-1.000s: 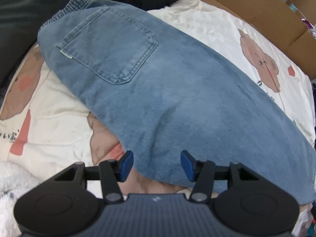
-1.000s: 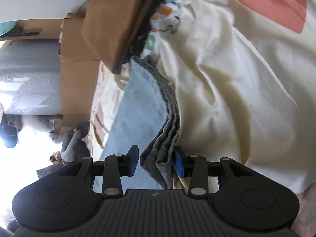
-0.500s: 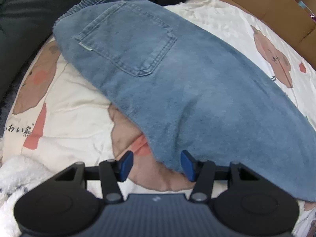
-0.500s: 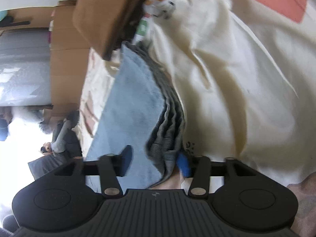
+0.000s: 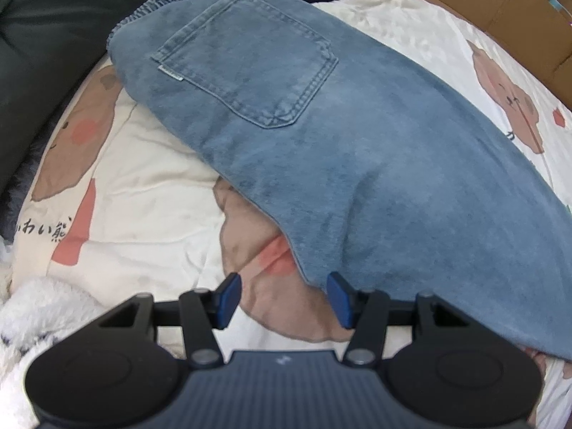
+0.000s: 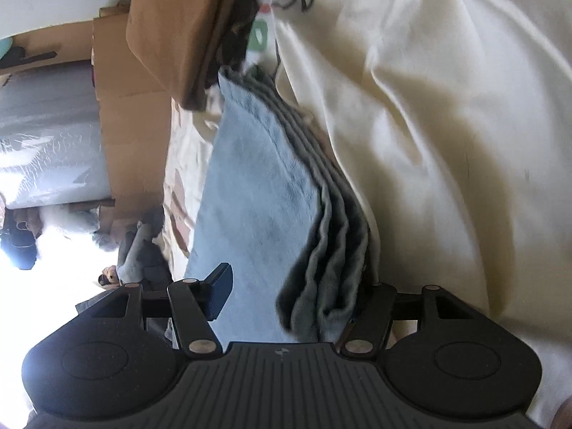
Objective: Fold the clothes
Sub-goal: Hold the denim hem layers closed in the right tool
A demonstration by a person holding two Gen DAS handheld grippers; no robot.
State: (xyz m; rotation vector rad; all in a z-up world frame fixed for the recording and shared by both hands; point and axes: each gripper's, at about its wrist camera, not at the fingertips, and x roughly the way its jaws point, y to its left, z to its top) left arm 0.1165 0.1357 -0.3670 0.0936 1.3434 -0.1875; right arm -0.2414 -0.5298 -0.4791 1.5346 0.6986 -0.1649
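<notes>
Right now the jeans (image 5: 357, 150) lie folded lengthwise on the cream printed bedsheet (image 5: 150, 186), stretching away ahead of our left tongs (image 5: 282, 298), with the back pocket (image 5: 250, 60) facing up and the waistband at the far end. Our left tongs stand open and empty above the near edge of the denim; its inner pad sits right by the fabric, but nothing is pinched. Our right tongs (image 6: 289, 296) have just been opening, and the stacked hem layers (image 6: 321, 279) sit between the jaws, loose against the inner side; we judge them released.

Several things could go wrong. If we close the right tongs on only the top layers, the lower ones could slide out and the fold would skew. If the left tongs bite down too deep, they may catch the bedsheet along with the denim and drag it. The cardboard box (image 6: 171, 28) beyond the right tongs is close to the far end of the stack, so a wide swing could snag there.
</notes>
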